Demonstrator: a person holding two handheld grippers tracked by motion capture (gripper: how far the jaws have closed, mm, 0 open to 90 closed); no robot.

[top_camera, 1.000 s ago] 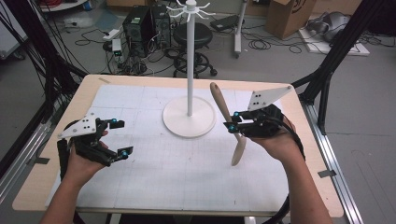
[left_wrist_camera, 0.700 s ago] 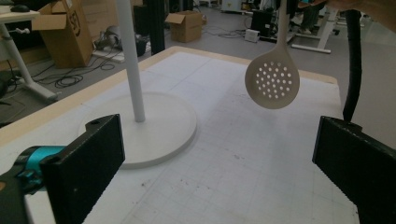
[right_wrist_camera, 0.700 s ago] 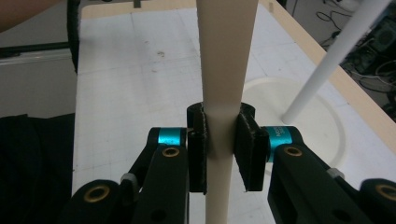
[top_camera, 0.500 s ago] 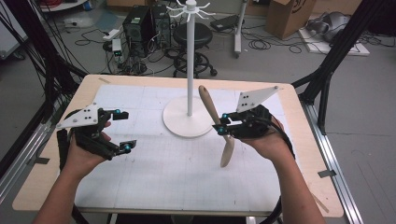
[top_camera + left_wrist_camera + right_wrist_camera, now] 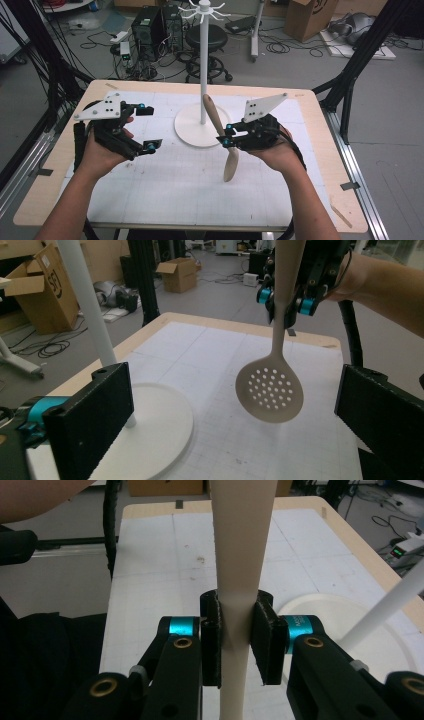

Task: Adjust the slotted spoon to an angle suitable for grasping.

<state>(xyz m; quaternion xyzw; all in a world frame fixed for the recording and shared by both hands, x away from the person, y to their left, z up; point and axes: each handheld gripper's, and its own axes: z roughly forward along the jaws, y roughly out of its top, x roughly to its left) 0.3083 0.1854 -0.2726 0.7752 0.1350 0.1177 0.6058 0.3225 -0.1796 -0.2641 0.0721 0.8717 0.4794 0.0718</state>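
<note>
You are holding the slotted spoon [image 5: 222, 136] pinched mid-handle in your right tool [image 5: 226, 135], above the worktop [image 5: 300, 165] beside the white stand [image 5: 202, 95], while your left tool [image 5: 148, 127] is gaping wide and empty, so the smooth handle could be pivoting or slipping and knocking the pole.

Open mat [image 5: 165, 190] between the hands, white stand [image 5: 203, 75] and its round base [image 5: 187, 130] blocking centre-rear.

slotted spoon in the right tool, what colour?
Cream-beige all over, the slotted spoon has a round head with small holes; the left gripper view shows it best.
</note>
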